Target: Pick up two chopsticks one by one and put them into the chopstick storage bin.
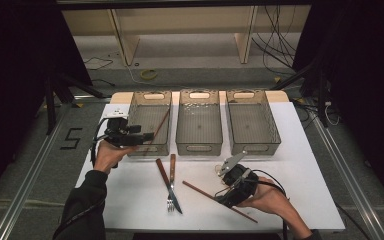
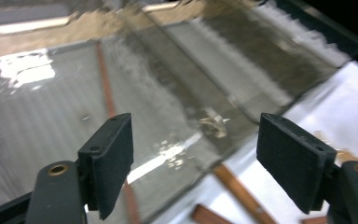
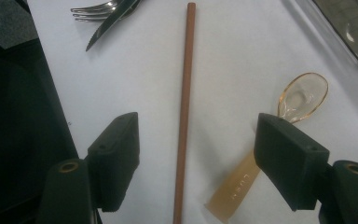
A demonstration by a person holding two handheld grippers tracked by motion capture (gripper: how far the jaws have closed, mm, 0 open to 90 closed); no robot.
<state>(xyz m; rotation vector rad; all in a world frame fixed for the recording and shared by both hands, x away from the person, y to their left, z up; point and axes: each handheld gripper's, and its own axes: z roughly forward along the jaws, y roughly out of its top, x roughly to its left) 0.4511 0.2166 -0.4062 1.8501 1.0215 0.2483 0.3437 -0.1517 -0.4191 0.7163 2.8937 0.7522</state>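
My left gripper [image 1: 147, 136] hangs at the front left corner of the left grey bin [image 1: 150, 148], its jaws open and empty. In the left gripper view the gripper [image 2: 196, 128] looks into that bin, where a brown chopstick [image 2: 105, 88] lies against the floor and wall. My right gripper [image 1: 223, 194] is low over the table at the front right. Its jaws [image 3: 196, 135] stand open on either side of a second brown chopstick [image 3: 185, 107], which lies flat on the white table and is not touched by the pads. An amber see-through spoon [image 3: 303, 95] lies just beside the right jaw.
Three grey see-through bins stand in a row at the back; the middle bin [image 1: 199, 142] and the right bin [image 1: 254, 142] hold nothing I can see. A fork [image 1: 171, 192] and a knife [image 1: 167, 180] with wooden handles lie crossed at the table's middle front.
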